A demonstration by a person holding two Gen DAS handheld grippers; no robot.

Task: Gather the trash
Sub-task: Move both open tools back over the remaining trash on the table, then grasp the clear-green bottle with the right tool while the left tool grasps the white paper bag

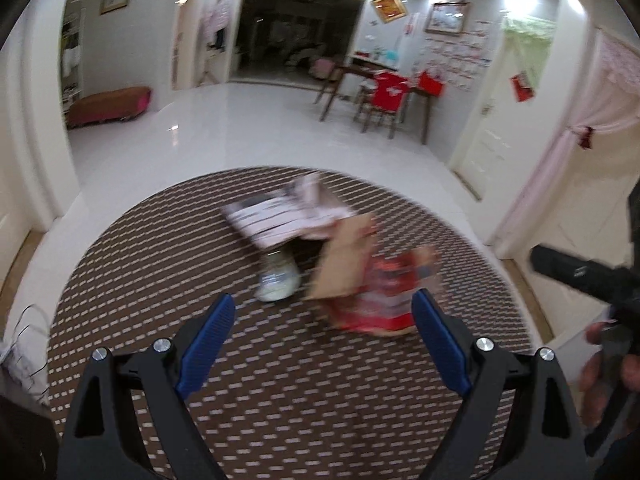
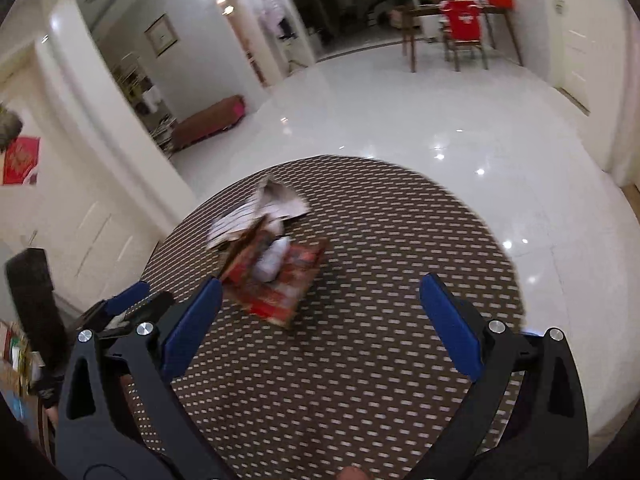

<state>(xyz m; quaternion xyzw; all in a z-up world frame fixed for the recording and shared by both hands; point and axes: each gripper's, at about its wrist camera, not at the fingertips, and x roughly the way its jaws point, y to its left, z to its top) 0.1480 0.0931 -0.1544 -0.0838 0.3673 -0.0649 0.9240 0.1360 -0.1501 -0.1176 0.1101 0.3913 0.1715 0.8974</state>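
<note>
Both tools are over the round table with the brown, white-dashed woven cover (image 1: 280, 400), and the trash sits in one heap near the table's middle. The left gripper (image 1: 322, 312) has its jaws spread wide and empty, blue pads clear of everything; the right gripper (image 2: 320, 296) is the same, wide and holding nothing. The heap: a flat red printed cardboard box (image 2: 280, 296) closest to you, a plain brown cardboard flap (image 1: 344, 256) standing up from it, a crumpled white plastic bag (image 1: 278, 280) just beside the red box, and a pink-and-white striped paper pack (image 1: 280, 220) on the table's far side, lying against the rest. Both views are motion-blurred, so edges are soft and I can't tell exactly which pieces overlap. Risks, as I read it: come in too fast and a fingertip will likely shove the flat box across the slick weave instead of straddling it. The upright flap is floppy; pinch that alone and the box may hang or tear loose. The bag is light and could skid off towards the table's edge if clipped. The pieces lean on each other, so lifting one may tip the striped pack. In the right view your left tool shows close beside the right one's left finger; if both converge on the heap they could clash. Slow down, pick one piece per hand.
</note>
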